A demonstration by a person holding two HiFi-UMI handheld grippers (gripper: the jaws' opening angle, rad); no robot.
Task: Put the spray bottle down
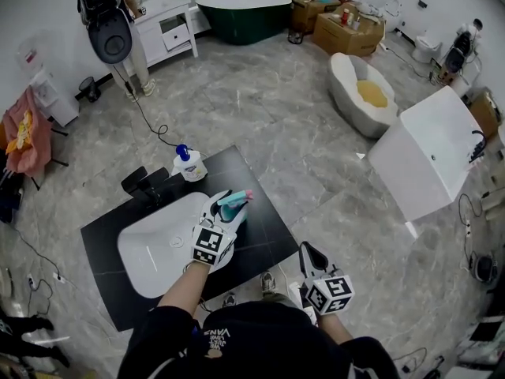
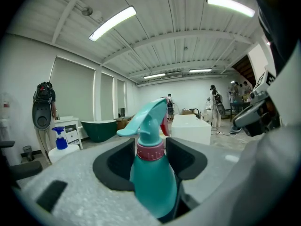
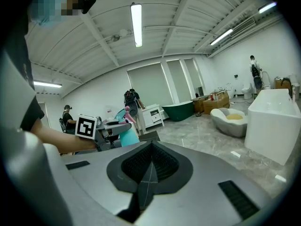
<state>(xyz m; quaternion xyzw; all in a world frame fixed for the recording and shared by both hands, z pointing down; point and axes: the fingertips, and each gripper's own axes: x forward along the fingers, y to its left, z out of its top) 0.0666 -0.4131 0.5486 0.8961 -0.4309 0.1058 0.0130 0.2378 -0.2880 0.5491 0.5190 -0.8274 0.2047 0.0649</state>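
A teal spray bottle (image 2: 153, 173) with a pink collar and a teal trigger head stands upright between the jaws of my left gripper (image 2: 151, 161), which is shut on its body. In the head view the spray bottle (image 1: 233, 207) and the left gripper (image 1: 223, 215) hang over the right end of the white basin (image 1: 162, 243), above the black countertop (image 1: 245, 181). From the right gripper view the bottle (image 3: 128, 134) shows to the left. My right gripper (image 3: 148, 175) is shut with nothing in it; in the head view the right gripper (image 1: 312, 257) hangs off the counter's near right corner.
A white pump bottle with a blue top (image 1: 189, 164) stands at the counter's far edge beside a black faucet (image 1: 147, 185). Round about on the marble floor are a white bathtub (image 1: 430, 158), an oval tub (image 1: 359, 93), a green tub (image 1: 245, 14), cardboard boxes and a person (image 1: 110, 22).
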